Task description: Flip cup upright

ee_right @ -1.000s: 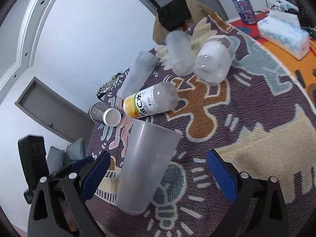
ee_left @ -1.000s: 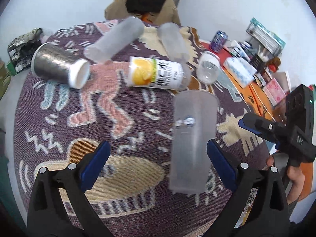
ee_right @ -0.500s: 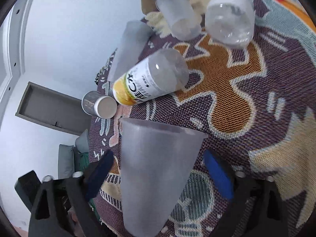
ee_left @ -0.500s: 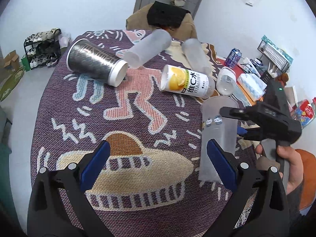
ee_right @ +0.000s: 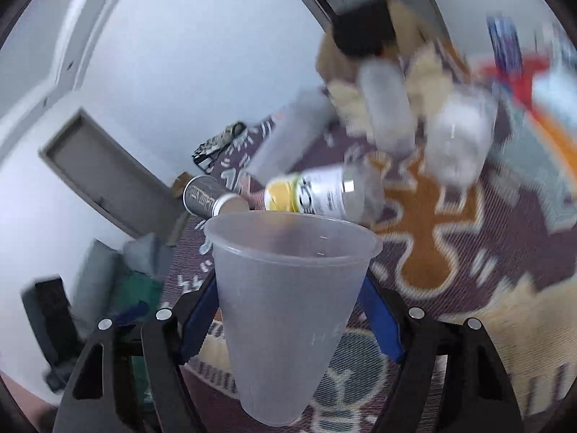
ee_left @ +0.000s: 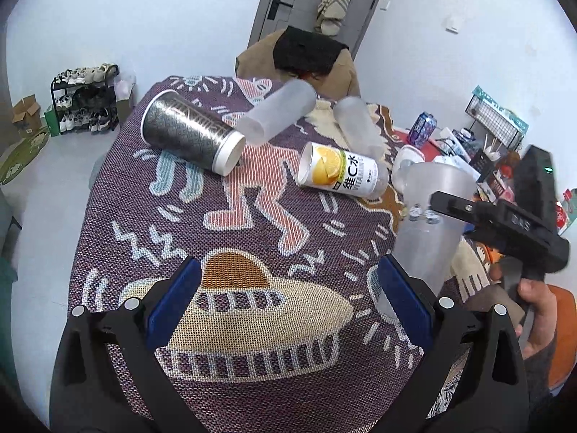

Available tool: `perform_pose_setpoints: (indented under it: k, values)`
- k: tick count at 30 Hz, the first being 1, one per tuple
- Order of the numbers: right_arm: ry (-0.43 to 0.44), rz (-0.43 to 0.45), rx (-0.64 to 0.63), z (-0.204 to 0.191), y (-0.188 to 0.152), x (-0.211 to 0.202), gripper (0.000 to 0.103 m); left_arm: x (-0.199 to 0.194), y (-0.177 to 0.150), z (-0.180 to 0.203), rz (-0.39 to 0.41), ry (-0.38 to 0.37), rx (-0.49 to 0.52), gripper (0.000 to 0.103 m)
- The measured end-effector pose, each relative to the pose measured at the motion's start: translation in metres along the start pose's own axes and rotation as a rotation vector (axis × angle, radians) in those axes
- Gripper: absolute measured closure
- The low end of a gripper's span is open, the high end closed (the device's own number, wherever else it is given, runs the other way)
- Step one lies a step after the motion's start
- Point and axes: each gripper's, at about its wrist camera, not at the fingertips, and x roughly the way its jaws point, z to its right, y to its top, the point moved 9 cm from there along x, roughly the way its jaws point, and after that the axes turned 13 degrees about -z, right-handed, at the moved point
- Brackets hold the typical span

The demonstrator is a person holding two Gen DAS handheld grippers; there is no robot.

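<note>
Cup now mouth-up in our right fingers
Our right gripper (ee_right: 288, 310) clamps the frosted cup (ee_right: 288, 288), swung from tilted to upright above the worktop's (ee_left: 252, 216) right edge; left gripper (ee_left: 285, 303) gapes empty.

Your left tongs (ee_left: 288, 303) show black angular arms, long blue pads and round silver screws near each pad. Your right tongs (ee_right: 288, 310) match: black frame, blue pads, silver screws. Your right hand (ee_left: 533, 310) is bare-skinned around a black handle, green light glowing on the black housing above.
</note>
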Motion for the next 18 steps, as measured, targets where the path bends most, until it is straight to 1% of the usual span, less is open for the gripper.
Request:
perform_pose_setpoints:
  k: [4,8,9,13,18]
  values:
    - [-0.108,0.135,-0.149,-0.025,0.001,-0.029,0.030,-0.005,-0.001,-0.003,0.019,-0.011,-0.021,0.006]
    - [-0.182,0.245,-0.231,-0.034,0.001,-0.047,0.030,-0.011,-0.004,-0.004,0.039,-0.003,-0.024,0.006]
    - [-0.206,0.263,-0.250,-0.035,0.000,-0.049,0.030,-0.013,-0.005,-0.005,0.044,0.000,-0.025,0.006]
    - [-0.259,0.297,-0.317,-0.041,-0.005,-0.049,0.030,-0.019,-0.007,-0.009,0.060,0.005,-0.033,0.006]
    - [-0.286,0.366,-0.406,-0.050,-0.017,-0.041,0.029,-0.019,-0.011,-0.013,0.057,0.008,-0.040,0.006]
